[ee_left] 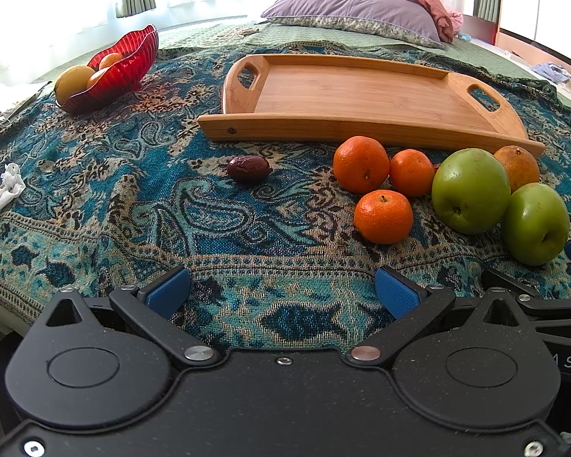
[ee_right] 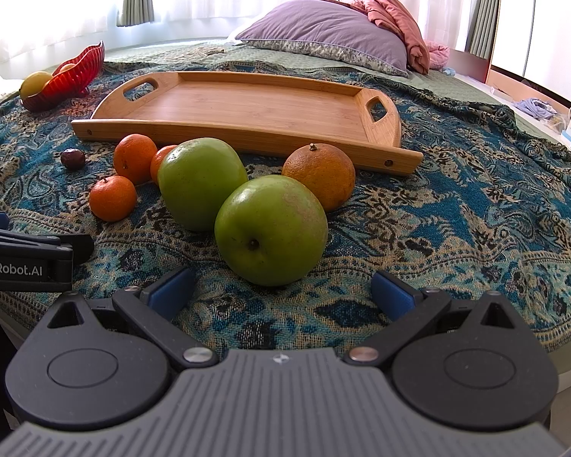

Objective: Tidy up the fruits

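Both my grippers, left (ee_left: 281, 293) and right (ee_right: 281, 291), gape wide and empty over the blue patterned cloth (ee_right: 456, 221), behind them the bare wooden tray (ee_right: 255, 106), then two green apples (ee_right: 270, 228) touching, an orange (ee_right: 321, 175), three mandarins (ee_left: 383, 216), a date (ee_left: 248, 168).

Bed (ee_right: 456, 205), paisley spread: wooden tray (ee_right: 247, 108), red bowl (ee_right: 78, 72), apples (ee_right: 270, 228), oranges (ee_right: 112, 198), date (ee_right: 72, 158).
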`<state>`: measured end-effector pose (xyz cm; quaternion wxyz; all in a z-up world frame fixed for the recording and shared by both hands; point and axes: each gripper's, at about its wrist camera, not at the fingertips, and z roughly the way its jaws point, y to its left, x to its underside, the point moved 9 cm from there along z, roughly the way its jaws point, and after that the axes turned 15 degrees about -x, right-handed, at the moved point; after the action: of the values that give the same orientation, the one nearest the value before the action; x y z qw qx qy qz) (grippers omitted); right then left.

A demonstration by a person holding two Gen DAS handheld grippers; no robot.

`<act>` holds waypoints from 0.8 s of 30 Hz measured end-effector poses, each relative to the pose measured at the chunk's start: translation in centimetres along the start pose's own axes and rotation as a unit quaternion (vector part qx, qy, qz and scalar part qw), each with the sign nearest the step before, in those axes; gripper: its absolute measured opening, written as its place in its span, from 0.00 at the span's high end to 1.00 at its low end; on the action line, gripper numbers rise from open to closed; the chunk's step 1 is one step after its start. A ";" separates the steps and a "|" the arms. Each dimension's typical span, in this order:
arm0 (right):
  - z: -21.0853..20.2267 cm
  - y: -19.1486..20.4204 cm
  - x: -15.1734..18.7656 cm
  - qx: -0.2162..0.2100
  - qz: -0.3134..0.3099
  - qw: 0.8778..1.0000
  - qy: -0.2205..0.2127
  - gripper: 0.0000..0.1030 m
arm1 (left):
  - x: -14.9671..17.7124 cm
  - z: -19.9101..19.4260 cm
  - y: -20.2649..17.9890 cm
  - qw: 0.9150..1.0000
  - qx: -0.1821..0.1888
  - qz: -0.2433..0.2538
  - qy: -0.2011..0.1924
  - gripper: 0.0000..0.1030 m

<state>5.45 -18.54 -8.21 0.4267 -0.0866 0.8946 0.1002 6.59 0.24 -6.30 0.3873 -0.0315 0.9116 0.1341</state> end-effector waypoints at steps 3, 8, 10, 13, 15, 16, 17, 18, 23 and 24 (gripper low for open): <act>0.0 0.0 -0.1 -0.004 0.005 1.000 0.000 0.00 | -0.2 -0.1 0.0 1.000 0.002 -0.004 0.004 0.00; 0.4 -0.2 0.3 -0.004 0.003 1.000 -0.008 0.00 | -0.2 0.1 0.2 1.000 0.008 -0.001 -0.002 0.00; 0.2 -0.3 0.5 -0.001 0.002 1.000 -0.015 0.00 | -0.1 0.2 0.1 1.000 0.008 0.004 -0.009 0.00; -0.1 -0.2 0.4 0.001 -0.001 1.000 -0.023 0.00 | 0.0 0.2 0.1 1.000 0.009 0.006 -0.018 0.00; -0.2 -0.2 0.4 -0.001 0.002 1.000 -0.027 0.00 | 0.0 0.0 0.0 1.000 0.007 0.004 -0.022 0.00; -0.3 -0.2 0.3 -0.002 0.001 1.000 -0.031 0.00 | 0.0 -0.1 0.1 1.000 0.008 0.002 -0.021 0.00; -0.4 -0.2 0.3 -0.004 0.001 0.999 -0.036 0.00 | 0.0 -0.2 0.1 1.000 0.011 -0.002 -0.018 0.00; -0.6 -0.3 0.3 -0.007 0.004 0.999 -0.046 0.00 | -0.1 -0.3 0.2 1.000 0.016 -0.006 -0.014 0.00; -1.7 0.0 -0.1 -0.019 -0.007 0.997 -0.073 0.04 | -1.0 -1.6 0.4 0.997 0.056 -0.026 -0.036 0.16; -1.8 0.2 -0.2 -0.025 -0.010 0.997 -0.077 0.05 | -1.3 -1.8 0.3 0.997 0.062 -0.029 -0.040 0.19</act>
<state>4.19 -18.83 -6.92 0.4933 -0.0978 0.8553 0.1245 6.18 -0.04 -4.16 0.4287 -0.0279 0.9005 0.0671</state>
